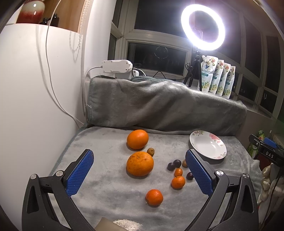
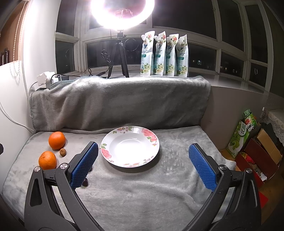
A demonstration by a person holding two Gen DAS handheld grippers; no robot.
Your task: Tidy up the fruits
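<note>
Fruit lies loose on a grey blanket (image 1: pixel 106 195). In the left wrist view two big oranges (image 1: pixel 140 163) (image 1: pixel 137 139) sit mid-table with a small brown fruit (image 1: pixel 150 151) between them. Three small tangerines (image 1: pixel 154 197) (image 1: pixel 178 182) (image 1: pixel 178 172) and dark plums (image 1: pixel 174 164) lie to their right. A floral white plate (image 1: pixel 218 152) (image 2: pixel 152 154), with nothing in it, stands at the right. My left gripper (image 1: pixel 140 173) hangs open above the near orange. My right gripper (image 2: pixel 142 165) is open just before the plate; its left finger hides a dark plum (image 2: pixel 85 183). The oranges (image 2: pixel 47 160) (image 2: pixel 57 140) show at its far left.
A blanket-covered backrest (image 2: pixel 120 104) walls the rear. On the sill stand a ring light on a tripod (image 2: pixel 122 10) and several refill pouches (image 2: pixel 164 55). A white cabinet wall (image 1: pixel 26 106) with a cable bounds the left. Boxes (image 2: pixel 257 151) sit on the floor right of the table.
</note>
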